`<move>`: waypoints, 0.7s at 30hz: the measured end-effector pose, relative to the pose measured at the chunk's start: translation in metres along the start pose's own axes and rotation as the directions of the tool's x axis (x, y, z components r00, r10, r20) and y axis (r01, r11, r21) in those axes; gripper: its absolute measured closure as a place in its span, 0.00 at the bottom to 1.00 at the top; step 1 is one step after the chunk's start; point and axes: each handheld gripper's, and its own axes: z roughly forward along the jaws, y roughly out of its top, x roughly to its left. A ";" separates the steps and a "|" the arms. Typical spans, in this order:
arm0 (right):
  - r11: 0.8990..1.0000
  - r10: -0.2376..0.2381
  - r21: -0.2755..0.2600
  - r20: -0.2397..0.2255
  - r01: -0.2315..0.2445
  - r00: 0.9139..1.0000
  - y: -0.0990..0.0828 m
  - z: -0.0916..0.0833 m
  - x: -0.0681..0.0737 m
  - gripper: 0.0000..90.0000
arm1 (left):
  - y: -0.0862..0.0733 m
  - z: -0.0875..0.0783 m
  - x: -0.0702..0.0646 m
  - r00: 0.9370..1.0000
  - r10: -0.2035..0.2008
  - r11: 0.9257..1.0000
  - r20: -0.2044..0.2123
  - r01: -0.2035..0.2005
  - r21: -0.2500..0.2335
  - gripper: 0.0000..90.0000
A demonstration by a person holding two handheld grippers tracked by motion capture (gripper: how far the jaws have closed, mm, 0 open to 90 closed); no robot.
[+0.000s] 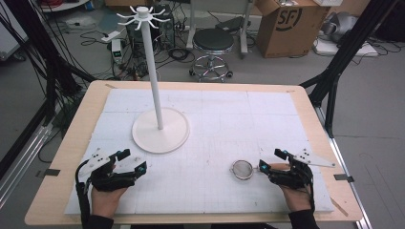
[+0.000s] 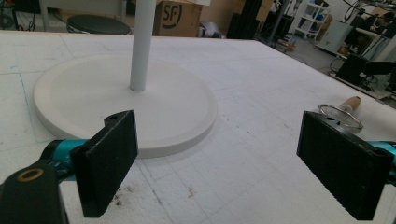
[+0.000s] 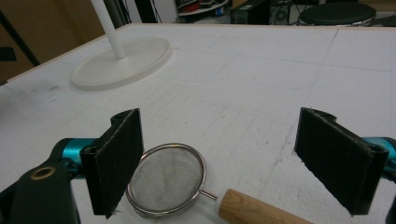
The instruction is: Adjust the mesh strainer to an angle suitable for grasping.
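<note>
— High view first: what's the right tongs [image 1: 271, 161] after?

— The sieve [image 1: 242, 169]. It lies flat on the white pad [image 1: 215, 119] near the front right of the table [image 1: 71, 143], mesh bowl to the left, wooden handle [image 3: 254, 210] running right, toward the hand. The jaws stand wide apart, holding nothing, with the handle between them, so I'd guess a pinch on the handle comes next.

— And the left tongs [image 1: 134, 161]?

— Also spread open and empty, resting low at the front left, just short of the stand [image 1: 160, 130]. From the left gripper view, the stand's round base sits right ahead of its jaws.

— Why the stand?

— Its post rises to a ring of hooks on top; likely the sieve gets hung there. That's my reading.

— Room to move?

— Plenty. Bare pad between sieve and stand, nothing in the way. The sieve sits well in from the front edge, so little risk of a nudge sending it off.
</note>
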 end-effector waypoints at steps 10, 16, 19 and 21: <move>1.000 0.015 0.005 0.016 -0.015 1.000 0.000 -0.002 -0.003 0.18 | 0.000 0.000 0.000 1.000 0.000 1.000 0.001 0.000 -0.001 0.15; 0.999 0.036 0.007 0.029 -0.036 0.999 0.001 -0.003 -0.005 0.50 | 0.000 0.001 -0.001 1.000 0.001 1.000 0.006 -0.001 0.003 0.15; 1.000 0.028 0.013 0.031 -0.028 0.999 0.001 -0.003 -0.006 0.56 | -0.001 0.002 -0.002 1.000 0.002 1.000 0.010 -0.002 0.003 0.15; 0.999 0.029 0.030 0.024 -0.030 0.999 0.000 -0.002 -0.006 0.63 | -0.001 0.003 -0.003 1.000 0.004 1.000 0.010 -0.004 0.003 0.15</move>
